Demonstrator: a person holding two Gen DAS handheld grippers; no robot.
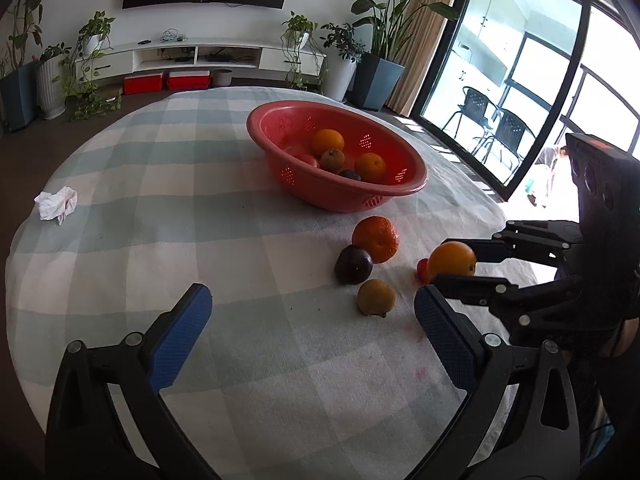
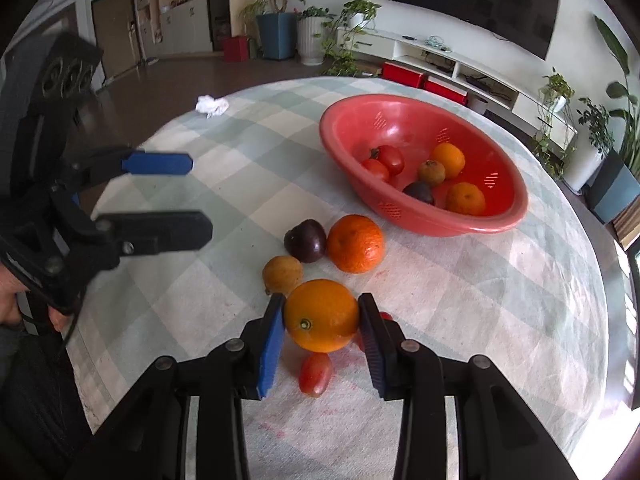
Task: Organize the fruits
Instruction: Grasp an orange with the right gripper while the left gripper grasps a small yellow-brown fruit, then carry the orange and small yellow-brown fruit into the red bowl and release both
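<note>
**Right tongs clamp an orange; left tongs wide open, empty**

Right tongs (image 2: 321,322): both pads press the sides of an orange (image 2: 322,315), stem end facing the camera. The orange looks slightly raised off the cloth, but I cannot tell for sure. In the left wrist view the same tongs (image 1: 448,266) come in from 3 o'clock with the orange (image 1: 452,258) between the fingers.

Left tongs (image 1: 312,322): jaws spread wide, nothing between them, over bare cloth. In the right wrist view they sit at 9 o'clock (image 2: 200,196), well apart from the fruit.

Around the held orange, right wrist view:
- red tomato (image 2: 315,374) at 6 o'clock, just beside it, lying on the cloth
- brown fruit (image 2: 282,274) at 11 o'clock, close
- dark plum (image 2: 305,240) at 12 o'clock, touching the mandarin (image 2: 355,243) at 1 o'clock

Further out at 1 o'clock, a red basket (image 2: 424,222) on the checked tablecloth (image 2: 480,300), apart from the loose fruit. Inside: two tomatoes, two oranges, one brown fruit, one dark fruit.

Crumpled tissue (image 2: 212,105) at 11 o'clock near the far table edge, away from everything.
</note>
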